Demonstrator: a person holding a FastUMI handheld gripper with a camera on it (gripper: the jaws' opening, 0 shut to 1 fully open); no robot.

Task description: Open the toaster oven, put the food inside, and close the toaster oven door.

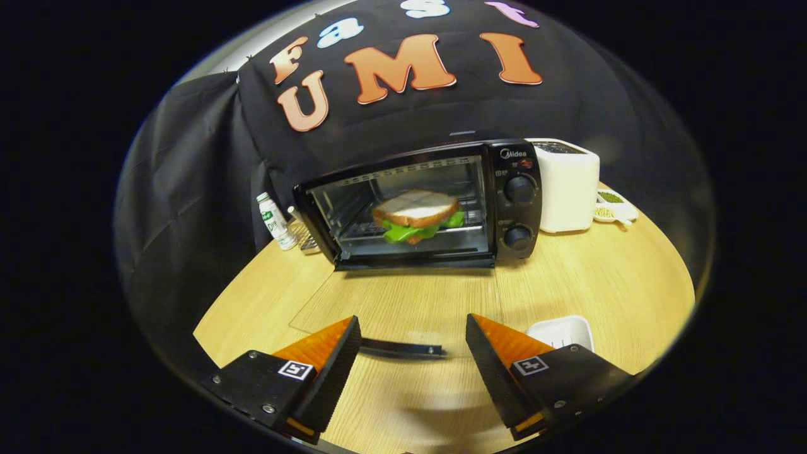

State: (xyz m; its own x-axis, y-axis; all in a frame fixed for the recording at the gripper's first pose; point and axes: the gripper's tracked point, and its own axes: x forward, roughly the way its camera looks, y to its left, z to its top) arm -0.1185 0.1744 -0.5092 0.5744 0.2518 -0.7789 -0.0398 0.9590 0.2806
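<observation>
The black toaster oven [517, 202] stands at the back of the round wooden table [618, 277]. Its glass door [403, 302] lies open, folded down flat toward me. The dark door handle [403, 348] sits low between my two fingers. Inside, on the oven's rack, rests a sandwich [416, 211] of white bread with green lettuce. My gripper [411, 321] is open, fingers wide apart just above the handle end of the door, with nothing pressed between them.
A white boxy appliance [570, 186] stands right of the oven, with a small white dish [613, 205] of green bits beside it. A small white bottle [275, 221] stands left of the oven. A white tray [561, 331] lies by my right finger.
</observation>
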